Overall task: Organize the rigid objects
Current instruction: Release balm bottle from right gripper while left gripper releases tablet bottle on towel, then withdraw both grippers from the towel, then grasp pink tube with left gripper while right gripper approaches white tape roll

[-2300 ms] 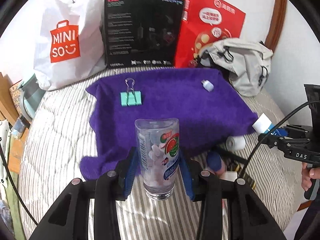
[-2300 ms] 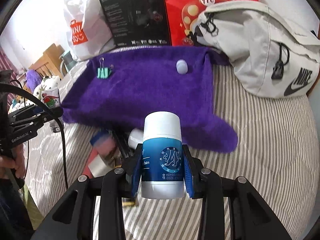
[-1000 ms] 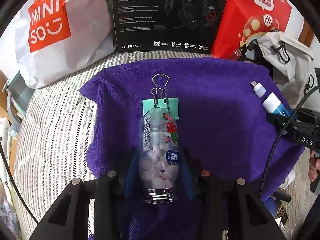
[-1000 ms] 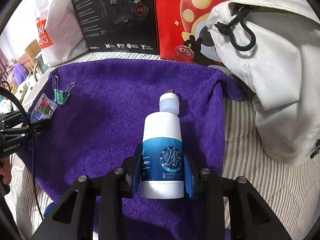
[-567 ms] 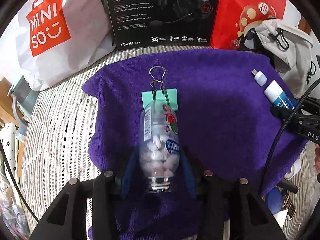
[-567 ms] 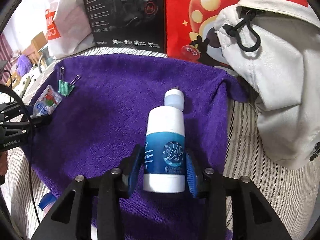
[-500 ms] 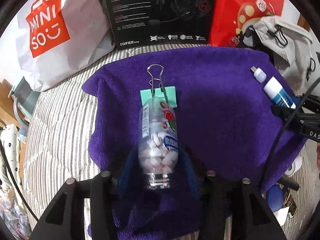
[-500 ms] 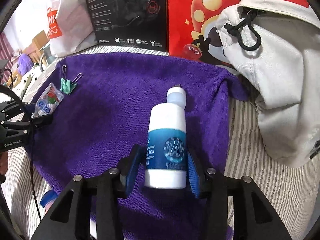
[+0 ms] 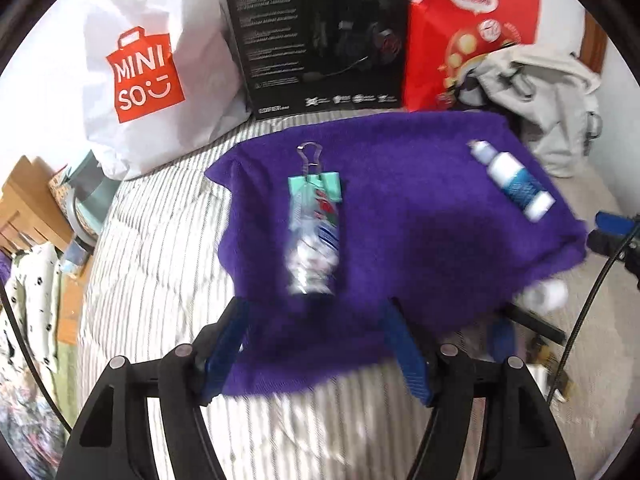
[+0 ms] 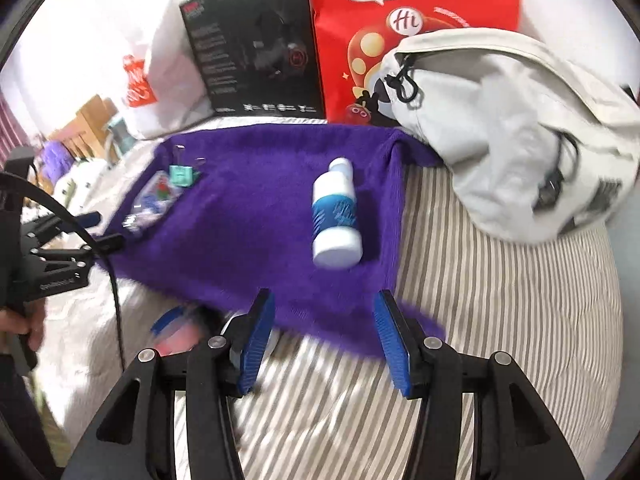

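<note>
Lying on its side on the purple towel, the clear candy bottle rests just ahead of the left gripper, whose blue-padded fingers stand wide apart with nothing between them. The bottle's far end touches a mint-green binder clip. The right gripper is likewise spread and empty, with the white and blue bottle lying on the towel ahead of it, cap end pointing away toward a small white cap-like piece that it touches. The towel is spread over a striped bed.

Behind the towel, a white shopping bag reads "MINISO" in white on an orange square. A black box carries small print too blurred to read, and a red bag shows "Hi" in a white circle below Chinese characters. A pale grey backpack slumps at the right.

Half a second ago each bottle sat between its gripper's pads; now both grippers have let go and drawn back toward the near edge of the towel, leaving the bottles lying where they were set.
</note>
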`<state>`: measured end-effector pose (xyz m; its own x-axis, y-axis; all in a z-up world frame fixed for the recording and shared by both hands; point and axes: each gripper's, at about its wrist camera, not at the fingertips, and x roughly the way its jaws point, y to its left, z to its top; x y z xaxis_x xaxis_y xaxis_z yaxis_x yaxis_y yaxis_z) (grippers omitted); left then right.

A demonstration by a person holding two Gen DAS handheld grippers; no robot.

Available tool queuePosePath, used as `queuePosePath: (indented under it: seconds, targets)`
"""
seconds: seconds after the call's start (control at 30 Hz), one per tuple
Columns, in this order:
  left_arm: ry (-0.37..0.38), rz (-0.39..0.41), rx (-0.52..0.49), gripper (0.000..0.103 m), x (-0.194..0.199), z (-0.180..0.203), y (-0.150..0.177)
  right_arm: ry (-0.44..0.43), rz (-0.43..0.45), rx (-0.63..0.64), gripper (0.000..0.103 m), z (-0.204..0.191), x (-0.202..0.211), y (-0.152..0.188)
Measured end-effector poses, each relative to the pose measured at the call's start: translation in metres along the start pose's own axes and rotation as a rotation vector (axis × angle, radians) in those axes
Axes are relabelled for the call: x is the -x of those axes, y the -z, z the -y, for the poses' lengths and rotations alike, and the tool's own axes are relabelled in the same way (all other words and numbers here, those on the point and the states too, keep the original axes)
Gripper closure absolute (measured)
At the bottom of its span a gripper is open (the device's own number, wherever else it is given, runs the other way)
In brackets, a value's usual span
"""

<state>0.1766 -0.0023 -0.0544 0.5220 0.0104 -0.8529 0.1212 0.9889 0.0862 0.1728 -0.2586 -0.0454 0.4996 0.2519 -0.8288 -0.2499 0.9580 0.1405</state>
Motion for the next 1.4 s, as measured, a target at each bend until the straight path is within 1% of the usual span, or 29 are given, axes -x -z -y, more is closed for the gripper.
queuePosePath:
  seconds: [0.07, 0.17, 0.27, 0.4, 0.43, 0.53, 0.57, 0.6, 0.63, 0.7, 0.77, 0.9, 0.97, 1.0, 1.03, 1.07, 1.1, 1.13, 1.17, 1.23, 1.33, 1.4]
  targets:
    - [0.038, 0.004, 0.007, 0.034, 0.011, 0.009, 0.013, 0.002, 0.009, -0.013, 0.051, -0.001, 0.015, 0.015]
    - [0.100, -0.009, 0.008, 0.034, 0.019, 0.028, 0.035, 0.000, 0.010, -0.026, 0.050, -0.001, 0.029, 0.032]
    - [0.137, -0.020, -0.016, 0.034, 0.027, 0.052, 0.060, 0.002, 0.002, -0.057, 0.049, 0.004, 0.042, 0.053]
    - [0.199, -0.039, -0.041, 0.034, 0.027, 0.073, 0.079, 0.011, -0.013, -0.091, 0.049, 0.008, 0.053, 0.077]
    - [0.202, -0.050, -0.052, 0.034, 0.023, 0.080, 0.081, 0.010, -0.015, -0.100, 0.049, 0.010, 0.055, 0.082]
    - [0.170, -0.079, -0.089, 0.034, 0.009, 0.093, 0.086, 0.005, -0.016, -0.121, 0.049, 0.011, 0.057, 0.093]
    - [0.149, -0.080, -0.102, 0.034, 0.005, 0.097, 0.088, 0.008, -0.018, -0.124, 0.049, 0.010, 0.058, 0.095]
    - [0.111, -0.074, -0.120, 0.030, 0.002, 0.098, 0.090, 0.013, -0.022, -0.124, 0.049, 0.010, 0.057, 0.098]
    - [0.105, -0.056, -0.122, 0.030, 0.003, 0.096, 0.091, 0.018, -0.026, -0.123, 0.049, 0.009, 0.056, 0.099]
    - [0.101, -0.062, -0.084, 0.030, 0.004, 0.084, 0.091, 0.026, -0.033, -0.121, 0.049, 0.008, 0.055, 0.102]
    - [0.100, -0.058, -0.048, 0.030, 0.003, 0.076, 0.089, 0.014, -0.042, -0.117, 0.049, 0.005, 0.053, 0.105]
    - [0.098, -0.040, -0.064, 0.032, 0.000, 0.082, 0.084, 0.002, -0.066, -0.107, 0.049, -0.001, 0.040, 0.105]
    - [0.108, -0.032, -0.079, 0.036, -0.001, 0.087, 0.083, -0.007, -0.069, -0.106, 0.049, -0.003, 0.035, 0.104]
    - [0.110, -0.023, -0.084, 0.043, -0.002, 0.089, 0.082, -0.011, -0.069, -0.104, 0.049, -0.005, 0.032, 0.102]
    - [0.123, -0.014, -0.086, 0.053, -0.001, 0.091, 0.081, -0.013, -0.067, -0.100, 0.049, -0.006, 0.030, 0.101]
    - [0.126, -0.010, -0.088, 0.058, -0.003, 0.092, 0.078, -0.014, -0.061, -0.098, 0.049, -0.007, 0.028, 0.099]
    - [0.131, -0.005, -0.087, 0.069, -0.003, 0.093, 0.077, -0.015, -0.059, -0.096, 0.049, -0.008, 0.025, 0.096]
    - [0.139, -0.003, -0.087, 0.074, -0.004, 0.093, 0.075, -0.019, -0.057, -0.090, 0.049, -0.010, 0.022, 0.093]
    - [0.146, -0.002, -0.089, 0.076, -0.005, 0.092, 0.074, -0.024, -0.048, -0.083, 0.049, -0.012, 0.020, 0.089]
    - [0.157, -0.002, -0.095, 0.087, -0.005, 0.092, 0.073, -0.036, -0.031, -0.075, 0.050, -0.016, 0.016, 0.080]
    - [0.176, -0.004, -0.089, 0.087, -0.005, 0.088, 0.075, -0.050, -0.003, -0.092, 0.050, -0.021, 0.007, 0.062]
    - [0.176, -0.007, -0.099, 0.087, -0.003, 0.086, 0.077, -0.053, -0.008, -0.113, 0.050, -0.024, -0.004, 0.051]
